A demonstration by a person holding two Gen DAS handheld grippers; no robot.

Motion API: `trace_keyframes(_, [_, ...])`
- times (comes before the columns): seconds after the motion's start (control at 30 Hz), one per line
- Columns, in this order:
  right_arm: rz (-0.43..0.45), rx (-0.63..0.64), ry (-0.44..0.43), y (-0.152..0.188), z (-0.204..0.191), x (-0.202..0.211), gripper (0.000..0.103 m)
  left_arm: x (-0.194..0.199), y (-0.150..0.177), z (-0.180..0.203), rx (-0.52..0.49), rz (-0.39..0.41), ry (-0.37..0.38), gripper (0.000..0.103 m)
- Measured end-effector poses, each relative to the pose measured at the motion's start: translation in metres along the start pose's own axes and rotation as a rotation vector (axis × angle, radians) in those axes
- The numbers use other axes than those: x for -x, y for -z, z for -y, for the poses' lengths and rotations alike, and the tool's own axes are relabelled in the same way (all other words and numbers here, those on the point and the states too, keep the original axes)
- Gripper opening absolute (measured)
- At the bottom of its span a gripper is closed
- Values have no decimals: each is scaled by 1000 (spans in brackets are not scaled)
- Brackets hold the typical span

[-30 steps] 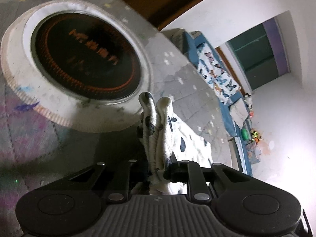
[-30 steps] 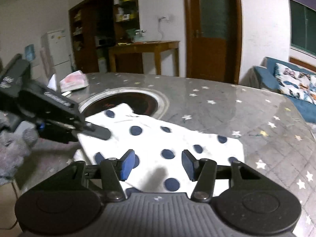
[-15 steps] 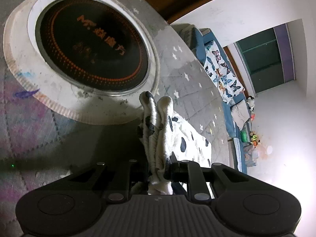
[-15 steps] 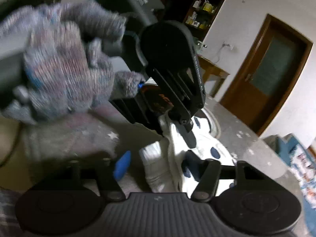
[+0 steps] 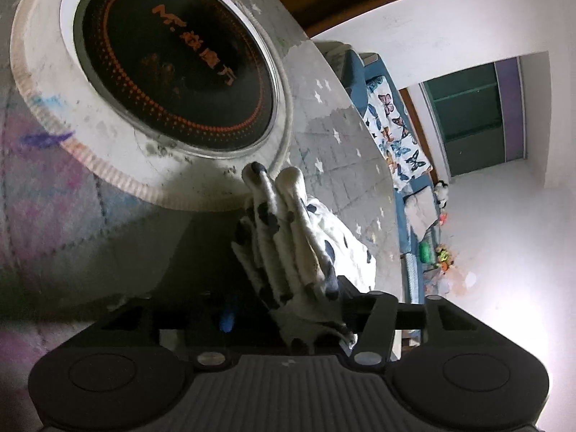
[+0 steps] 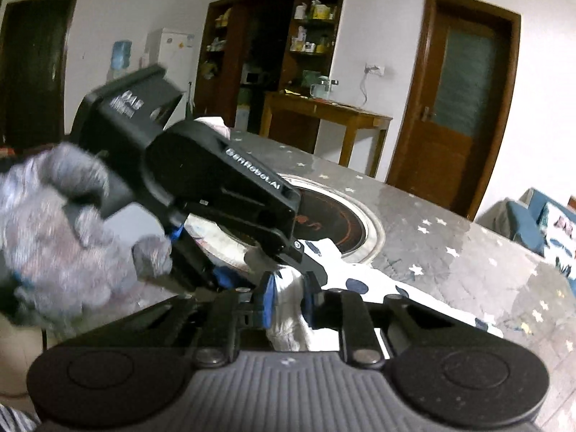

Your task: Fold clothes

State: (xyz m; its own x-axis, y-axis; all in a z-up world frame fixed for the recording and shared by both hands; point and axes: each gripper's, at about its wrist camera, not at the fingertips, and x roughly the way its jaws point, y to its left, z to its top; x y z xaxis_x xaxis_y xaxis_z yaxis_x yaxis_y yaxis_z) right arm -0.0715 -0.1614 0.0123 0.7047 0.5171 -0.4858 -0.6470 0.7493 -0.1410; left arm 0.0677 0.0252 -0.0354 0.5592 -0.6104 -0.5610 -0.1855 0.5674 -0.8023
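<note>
A white garment with dark blue dots (image 6: 360, 280) lies on the grey star-patterned table (image 6: 450, 252). Its bunched edge (image 5: 288, 244) rises between the fingers of my left gripper (image 5: 284, 302). The jaws of that gripper are opening: the left blue pad (image 5: 226, 318) stands clear of the cloth, which leans on the right finger. My right gripper (image 6: 289, 300) is closing on the same bunched edge, and its blue pads (image 6: 268, 298) press the white fabric from both sides. A person's grey gloved hand (image 6: 64, 234) holds the left gripper's black body (image 6: 216, 187) just above the right gripper.
A round black cooktop (image 5: 180, 64) with a white rim is set into the table just beyond the cloth. A blue sofa with a butterfly cushion (image 5: 396, 126) stands past the table's far edge. A wooden side table (image 6: 324, 115) and a brown door (image 6: 460, 100) are at the back.
The left jaws have spread apart and let go of the bunched cloth. The right gripper has swung in under the left gripper and closed on that same bunched edge.
</note>
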Motion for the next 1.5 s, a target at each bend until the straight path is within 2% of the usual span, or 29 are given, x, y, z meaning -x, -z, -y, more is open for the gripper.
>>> trace_keyframes(0.17, [-6, -15, -14, 3, 3, 2, 14, -12, 1, 2, 15, -19, -2, 59])
trace_keyframes(0.23, [-11, -17, -20, 5, 3, 1, 14, -17, 2, 4, 6, -18, -2, 48])
trace_keyframes(0.3, [-15, -17, -25, 7, 3, 1, 14, -20, 2, 4, 1, -13, -21, 31])
trace_keyframes(0.4, [-30, -43, -38, 8, 8, 1, 18, -20, 3, -1, -3, -11, -19, 25])
trace_keyframes(0.47, [-32, -83, -52, 7, 16, 3, 27, -20, 4, -2, -15, -6, -23, 24])
trace_keyframes(0.57, [-29, -140, -28, 6, 34, 8, 30, -20, 3, -4, -19, -11, -28, 24])
trace_keyframes(0.73, [-76, -256, 52, 8, 84, -1, 30, -18, 2, -2, -47, -18, -42, 24])
trace_keyframes(0.97, [-181, -350, 145, 27, 148, -44, 30, -18, 0, 1, -80, -21, -56, 24])
trace_keyframes(1.07, [-226, -396, 211, 39, 176, -57, 30, -20, -3, 2, -94, -30, -61, 24])
trace_keyframes(1.23, [-230, -466, 295, 55, 203, -54, 33, -21, -7, 6, -126, -44, -71, 24])
trace_keyframes(1.4, [-219, -600, 242, 73, 211, -42, 34, -24, -12, 11, -170, -63, -85, 25])
trace_keyframes(1.5, [-200, -621, 244, 79, 204, -37, 33, -25, -14, 18, -219, -70, -106, 25])
